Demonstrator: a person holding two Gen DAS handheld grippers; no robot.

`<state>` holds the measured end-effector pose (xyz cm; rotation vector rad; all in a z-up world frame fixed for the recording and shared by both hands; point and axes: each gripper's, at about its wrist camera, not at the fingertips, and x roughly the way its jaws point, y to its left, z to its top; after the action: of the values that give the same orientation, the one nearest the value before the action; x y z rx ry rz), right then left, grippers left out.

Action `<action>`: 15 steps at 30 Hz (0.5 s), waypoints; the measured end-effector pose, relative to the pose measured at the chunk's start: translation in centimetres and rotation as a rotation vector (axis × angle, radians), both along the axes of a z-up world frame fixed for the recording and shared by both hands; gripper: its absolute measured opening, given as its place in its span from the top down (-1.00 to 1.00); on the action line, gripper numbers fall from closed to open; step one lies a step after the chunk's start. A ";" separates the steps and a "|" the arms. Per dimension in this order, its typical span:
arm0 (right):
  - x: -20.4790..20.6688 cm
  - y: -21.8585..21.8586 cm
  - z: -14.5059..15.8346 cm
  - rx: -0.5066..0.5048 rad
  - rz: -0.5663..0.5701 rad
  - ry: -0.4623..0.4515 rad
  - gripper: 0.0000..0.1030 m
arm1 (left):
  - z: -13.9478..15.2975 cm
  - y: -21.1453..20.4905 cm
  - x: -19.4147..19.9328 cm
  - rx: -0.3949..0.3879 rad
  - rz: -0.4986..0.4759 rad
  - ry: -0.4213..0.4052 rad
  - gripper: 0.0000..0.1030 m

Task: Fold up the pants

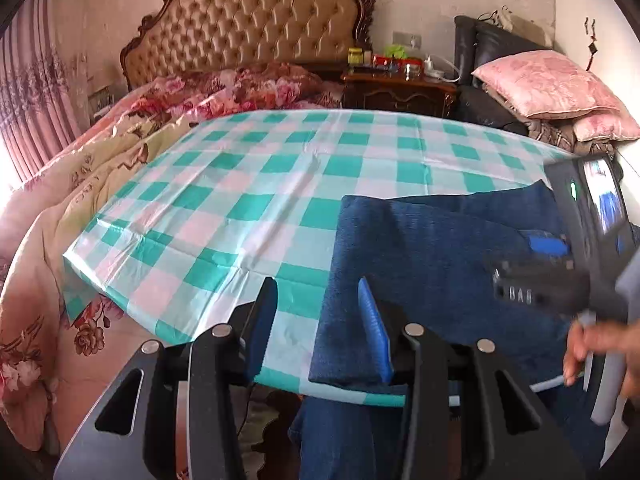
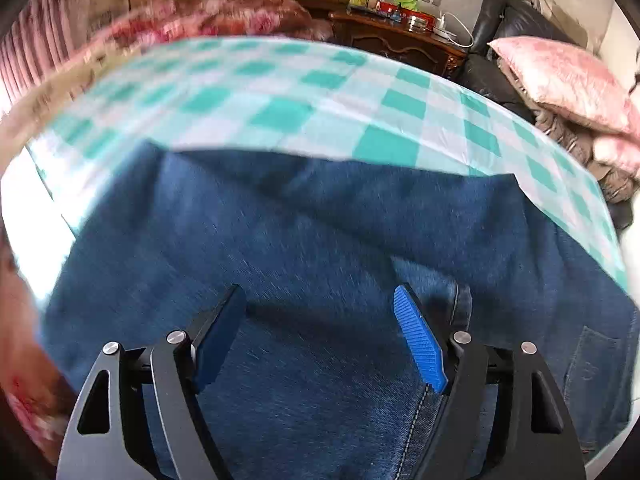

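Note:
Blue denim pants [image 1: 432,264] lie on a table with a teal-and-white checked cloth [image 1: 256,184], at its near right; part hangs over the near edge. My left gripper [image 1: 318,292] is open and empty at the pants' left edge, one finger over the cloth, one over the denim. My right gripper [image 2: 320,300] is open and empty just above the pants [image 2: 312,240], which fill that view; a seam and pocket show at the right. The right gripper's body [image 1: 560,272] shows at the right of the left wrist view, blurred.
A bed with floral quilts [image 1: 120,152] and a tufted headboard [image 1: 248,20] stands behind and left of the table. A dark nightstand [image 1: 400,92] with small items and pink pillows [image 1: 548,84] are at the back right.

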<state>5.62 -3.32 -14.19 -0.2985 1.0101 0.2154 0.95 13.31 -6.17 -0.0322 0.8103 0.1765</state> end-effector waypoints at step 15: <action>-2.8 -4.3 1.5 0.122 -0.029 -0.032 -0.45 | -6.9 -3.7 12.1 -0.054 -0.334 0.150 0.12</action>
<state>2.83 -7.62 -12.69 -0.1761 0.9650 0.2445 13.04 9.62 -13.07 0.0659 0.9571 -0.1610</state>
